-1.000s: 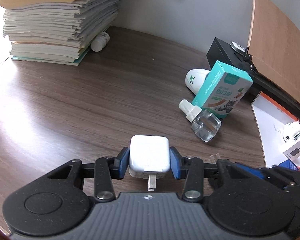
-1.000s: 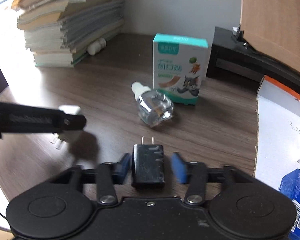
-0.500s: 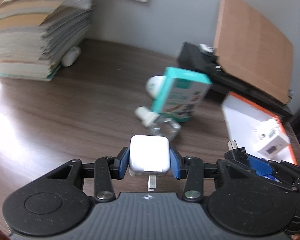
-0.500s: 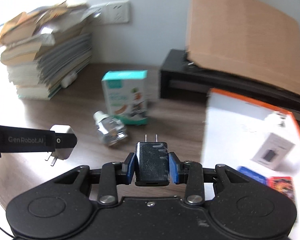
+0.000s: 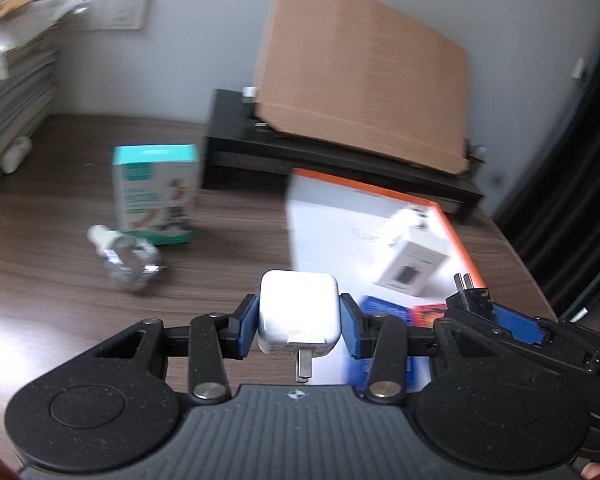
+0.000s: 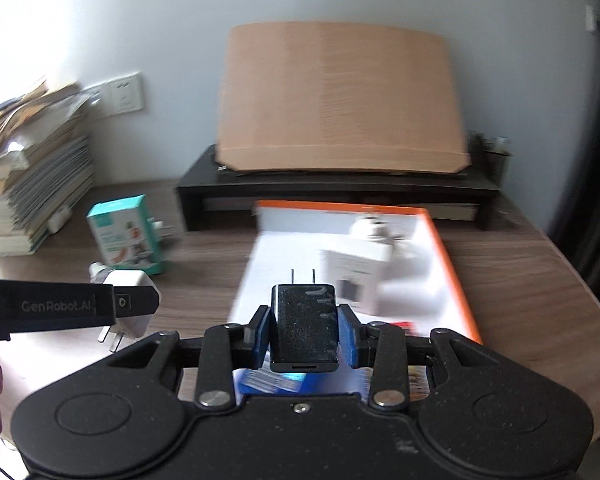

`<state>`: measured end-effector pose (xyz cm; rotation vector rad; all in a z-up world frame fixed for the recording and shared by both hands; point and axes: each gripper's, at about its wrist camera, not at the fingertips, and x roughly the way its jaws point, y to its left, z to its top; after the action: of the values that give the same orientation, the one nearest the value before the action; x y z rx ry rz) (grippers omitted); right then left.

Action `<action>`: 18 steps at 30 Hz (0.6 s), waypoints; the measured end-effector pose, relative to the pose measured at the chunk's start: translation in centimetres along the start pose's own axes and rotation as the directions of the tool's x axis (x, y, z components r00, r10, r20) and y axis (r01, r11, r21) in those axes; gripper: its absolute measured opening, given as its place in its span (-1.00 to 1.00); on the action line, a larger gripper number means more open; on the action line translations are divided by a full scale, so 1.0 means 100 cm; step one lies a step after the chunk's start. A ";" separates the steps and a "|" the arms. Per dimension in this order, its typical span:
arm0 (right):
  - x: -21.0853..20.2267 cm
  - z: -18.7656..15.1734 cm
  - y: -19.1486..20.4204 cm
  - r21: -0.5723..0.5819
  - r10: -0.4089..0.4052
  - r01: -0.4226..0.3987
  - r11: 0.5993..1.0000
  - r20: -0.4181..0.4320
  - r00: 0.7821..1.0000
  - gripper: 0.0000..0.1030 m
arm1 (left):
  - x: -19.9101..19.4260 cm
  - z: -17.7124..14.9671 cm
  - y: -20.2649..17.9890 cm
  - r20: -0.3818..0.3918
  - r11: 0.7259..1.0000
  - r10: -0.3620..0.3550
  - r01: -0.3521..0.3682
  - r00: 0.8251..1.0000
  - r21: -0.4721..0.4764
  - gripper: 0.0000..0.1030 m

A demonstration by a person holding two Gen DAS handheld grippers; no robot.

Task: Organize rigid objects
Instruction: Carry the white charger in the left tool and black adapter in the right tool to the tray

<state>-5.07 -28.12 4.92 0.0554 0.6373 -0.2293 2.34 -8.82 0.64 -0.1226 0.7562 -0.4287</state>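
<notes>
Both grippers now hang lifted off the wooden desk (image 6: 540, 264), each clamped on a charger, swung toward the orange-rimmed white box (image 6: 440, 240).

A second ago the right gripper (image 6: 304, 330) stood open around the black charger (image 6: 304, 326) on the desk; now its blue pads pinch that glossy block, prongs at twelve o'clock. The left gripper (image 5: 299, 322) still clamps the smooth, rounded white charger (image 5: 299, 312), prong at six o'clock. Likely both go into the box, where a small white carton (image 5: 414, 260) lies. At ten o'clock: a teal carton (image 5: 156, 192) and a clear bottle (image 5: 126, 256). Matte cardboard (image 6: 336, 100) leans on a black stand (image 6: 340, 194).
</notes>
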 end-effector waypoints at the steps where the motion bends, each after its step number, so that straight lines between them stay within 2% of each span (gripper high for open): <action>1: -0.003 -0.001 -0.007 0.006 -0.010 0.010 1.000 0.004 1.000 -0.16 | 0.001 -0.002 -0.008 0.000 1.000 -0.009 0.009 1.000 0.009 -0.16; 6: -0.018 -0.012 -0.033 0.040 -0.038 0.037 0.999 0.015 0.999 -0.16 | 0.009 -0.011 -0.038 -0.012 0.998 -0.043 0.044 0.999 0.053 -0.16; 18: -0.028 -0.030 -0.059 0.088 -0.049 0.049 0.995 0.001 0.999 -0.16 | 0.014 -0.030 -0.066 -0.056 0.995 -0.024 0.030 0.998 0.100 -0.16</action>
<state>-10.37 -32.96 4.33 0.1246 0.6259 -0.3049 -1.04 -15.29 -0.66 -0.0264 0.7859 -0.4969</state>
